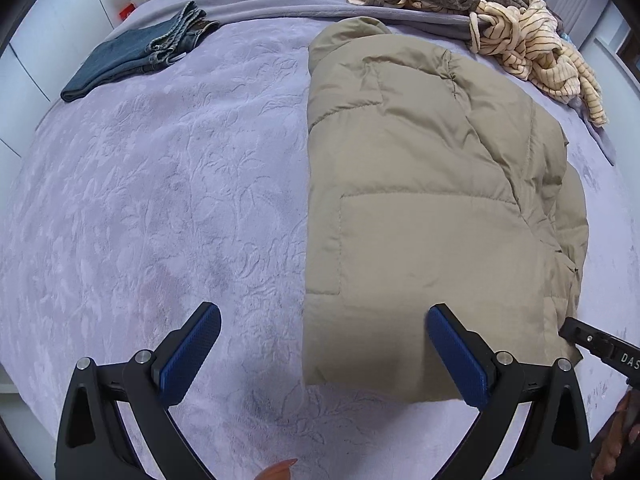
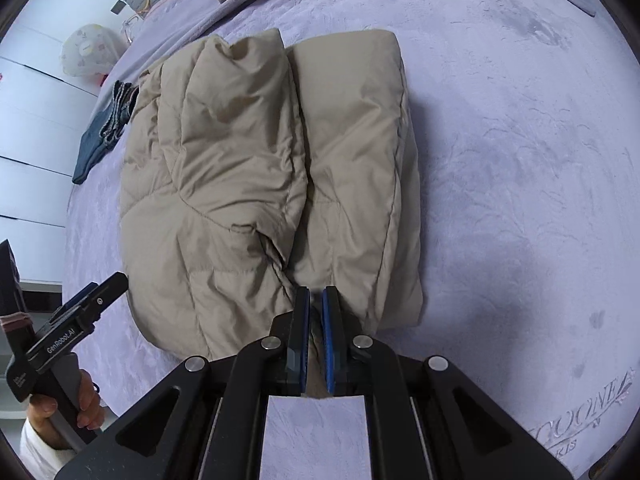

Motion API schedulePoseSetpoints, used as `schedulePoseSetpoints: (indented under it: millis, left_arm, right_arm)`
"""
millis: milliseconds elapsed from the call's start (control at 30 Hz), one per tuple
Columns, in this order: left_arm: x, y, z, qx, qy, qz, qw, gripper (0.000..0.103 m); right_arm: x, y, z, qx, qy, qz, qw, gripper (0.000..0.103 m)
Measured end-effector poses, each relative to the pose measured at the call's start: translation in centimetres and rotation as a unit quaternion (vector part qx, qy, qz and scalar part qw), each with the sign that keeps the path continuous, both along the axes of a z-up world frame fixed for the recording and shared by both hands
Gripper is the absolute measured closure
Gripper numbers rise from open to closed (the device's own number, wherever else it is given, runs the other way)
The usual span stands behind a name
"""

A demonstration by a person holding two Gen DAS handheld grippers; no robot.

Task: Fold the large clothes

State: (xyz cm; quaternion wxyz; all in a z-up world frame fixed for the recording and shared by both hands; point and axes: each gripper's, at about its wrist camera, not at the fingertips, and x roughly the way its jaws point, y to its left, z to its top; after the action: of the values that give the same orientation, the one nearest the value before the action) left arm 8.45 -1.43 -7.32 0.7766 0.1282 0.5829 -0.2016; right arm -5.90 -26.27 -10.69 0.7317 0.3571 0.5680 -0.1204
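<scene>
Beige puffer jacket (image 2: pixel 256 184) lying folded lengthwise on the lavender bedspread (image 1: pixel 160 200), two padded halves side by side with a deep crease between them. Near hem bunched right at the tips of the right gripper (image 2: pixel 316 300); jaws nearly closed, a thin fold of beige fabric pinched between the blue pads. Left gripper (image 1: pixel 324 332) spread fully wide just before the jacket's near edge (image 1: pixel 400 240), nothing between the jaws, left pad over bare bedspread, right pad over the jacket's corner without a clear touch.

In the right wrist view, left gripper (image 2: pixel 80 320) seen low and to the left of the right gripper, held by a hand (image 2: pixel 76 400) with a white sleeve; "GenRobot.AI" readable in white along its black body. In the left wrist view, part of the right gripper's body poking in at the right edge with the letters "DAS" visible, rest cut off.

Beyond the jacket, far ahead and left of the left gripper: folded blue jeans (image 1: pixel 132 56). Far ahead and right: heap of brown and cream striped clothes (image 1: pixel 480 12) on a folded-back grey blanket edge. Embroidered lettering on the bedspread to the lower right of the right gripper, partly readable as "COONE" (image 2: pixel 580 404) with "RIS" beneath. White cabinet doors (image 2: pixel 28 120) off to the left.
</scene>
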Motion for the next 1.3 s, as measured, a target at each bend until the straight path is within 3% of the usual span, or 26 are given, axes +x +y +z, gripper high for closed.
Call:
schedulePoseSetpoints:
  millis: [167, 333, 367, 433, 467, 500, 733, 933, 1300]
  left_arm:
    - [-1.0, 1.5, 0.5, 0.003, 0.005, -0.008, 0.9999, 0.000]
    - [-1.8, 3.2, 1.7, -0.002, 0.000, -0.013, 0.9999, 0.000]
    - [-1.8, 3.6, 2.0, -0.004, -0.001, -0.014, 0.9999, 0.000]
    - [-1.9, 4.2, 2.8, -0.011, -0.004, -0.016, 0.9998, 0.000]
    - [-1.9, 4.6, 3.2, -0.016, -0.005, -0.016, 0.9997, 0.000]
    - [-1.9, 4.9, 3.6, -0.020, -0.007, -0.017, 0.9996, 0.000]
    - [-2.5, 6.5, 7.3, -0.039, -0.047, -0.040, 0.9973, 0.000]
    - [-3.5, 7.3, 11.1, -0.047, -0.085, -0.044, 0.9943, 0.000]
    - [-6.1, 7.5, 14.9, -0.052, -0.121, -0.009, 0.9913, 0.000]
  right_arm:
    - [-0.9, 0.6, -1.5, 0.009, 0.022, -0.010, 1.000, 0.094]
    - [-1.8, 1.2, 0.4, -0.008, 0.021, -0.017, 1.000, 0.090]
    - [-2.0, 1.3, 1.1, -0.013, 0.019, -0.021, 1.000, 0.083]
    - [-2.4, 1.7, 2.5, -0.024, 0.012, -0.027, 0.999, 0.058]
    - [-2.5, 1.9, 3.2, -0.029, 0.005, -0.030, 0.999, 0.037]
    - [-2.7, 2.2, 4.1, -0.038, -0.004, -0.032, 0.999, 0.028]
    - [-3.0, 5.0, 9.5, -0.129, -0.028, -0.049, 0.990, 0.015]
    - [-2.6, 7.4, 13.5, -0.197, -0.049, -0.050, 0.978, 0.014]
    - [-3.5, 8.8, 17.4, -0.239, -0.072, -0.030, 0.968, 0.013]
